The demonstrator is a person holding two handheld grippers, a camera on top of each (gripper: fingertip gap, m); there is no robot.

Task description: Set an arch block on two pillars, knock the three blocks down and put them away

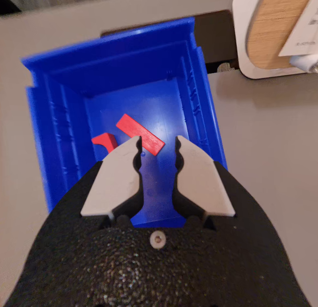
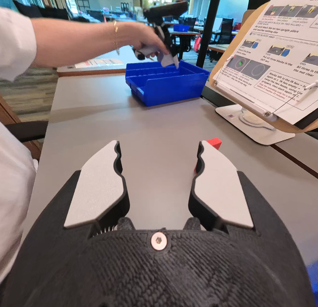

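My left gripper [image 1: 158, 137] is open and empty, hovering above a blue bin [image 1: 56, 126]. On the bin's floor lie a flat red plank [image 1: 139, 133] and a red arch-shaped block [image 1: 105, 141], partly hidden by my left finger. In the right wrist view the left gripper [image 2: 169, 61] shows far off over the same blue bin [image 2: 172, 90], held by a person's hand [image 2: 146, 41]. My right gripper [image 2: 158, 142] is open and empty, low over the grey table [image 2: 137, 126]. A red block [image 2: 214, 142] stands just behind its right fingertip, mostly hidden.
A white and wooden document stand [image 2: 254, 126] with a printed instruction sheet [image 2: 275, 58] stands at the table's right edge; it also shows in the left wrist view [image 1: 271, 32]. A person's white sleeve [image 2: 15, 41] is at left. A room with chairs and desks lies beyond. The grippers' ends are close to 50 cm from one another. The left tips stand about 11 cm off the red arch-shaped block [image 1: 105, 141].
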